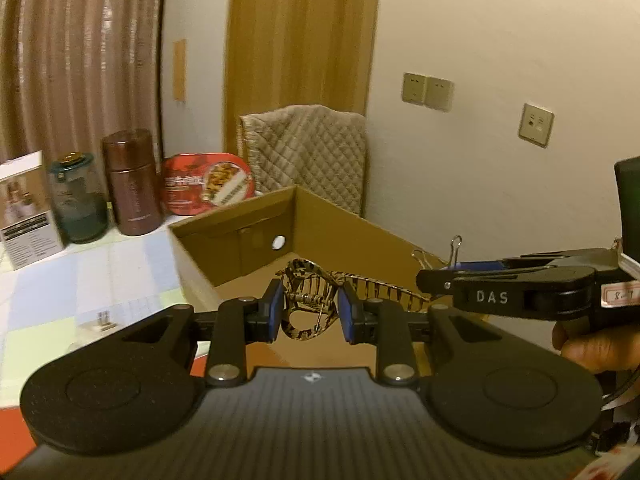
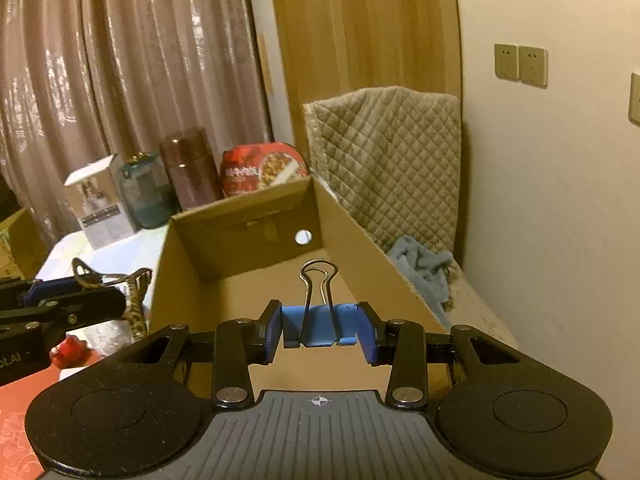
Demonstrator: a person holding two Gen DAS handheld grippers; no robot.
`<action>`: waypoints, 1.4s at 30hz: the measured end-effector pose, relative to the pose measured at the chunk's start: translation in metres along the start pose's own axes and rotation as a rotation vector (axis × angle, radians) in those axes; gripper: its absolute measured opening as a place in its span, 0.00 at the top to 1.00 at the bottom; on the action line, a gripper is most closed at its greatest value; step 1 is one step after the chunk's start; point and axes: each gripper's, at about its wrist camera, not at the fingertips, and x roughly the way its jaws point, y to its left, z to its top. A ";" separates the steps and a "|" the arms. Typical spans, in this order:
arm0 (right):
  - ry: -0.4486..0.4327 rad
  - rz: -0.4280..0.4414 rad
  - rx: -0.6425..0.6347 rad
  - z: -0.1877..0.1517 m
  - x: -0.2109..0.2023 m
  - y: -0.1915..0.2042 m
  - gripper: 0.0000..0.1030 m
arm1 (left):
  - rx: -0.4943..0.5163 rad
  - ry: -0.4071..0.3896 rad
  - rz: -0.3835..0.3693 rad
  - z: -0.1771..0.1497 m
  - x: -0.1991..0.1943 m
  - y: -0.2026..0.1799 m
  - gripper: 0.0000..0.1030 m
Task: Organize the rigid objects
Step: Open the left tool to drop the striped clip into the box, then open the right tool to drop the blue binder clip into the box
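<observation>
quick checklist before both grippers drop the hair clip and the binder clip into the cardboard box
1. Left gripper shut on the hair clip: ok.
2. Right gripper shut on the binder clip: ok.
3. Cardboard box open at the top: ok.
4. Binder clip over the box floor: ok.
5. Hair clip over the box floor: ok in the left view, though the right view leaves it in doubt.
6. Grippers clear of each other: ok, but close together.
</observation>
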 end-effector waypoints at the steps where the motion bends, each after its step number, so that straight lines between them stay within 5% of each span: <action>1: 0.006 -0.002 0.001 0.000 0.001 -0.002 0.65 | 0.008 0.004 -0.005 0.001 0.004 -0.001 0.77; 19: 0.065 -0.028 -0.011 -0.010 0.015 -0.013 0.65 | 0.042 0.096 -0.033 -0.013 0.041 -0.008 0.76; 23: 0.060 -0.026 -0.010 -0.010 0.014 -0.013 0.65 | 0.024 0.083 -0.009 -0.014 0.039 -0.002 0.63; 42: 0.069 -0.003 -0.023 -0.012 0.018 -0.003 0.65 | -0.040 0.048 0.026 -0.009 0.020 0.019 0.63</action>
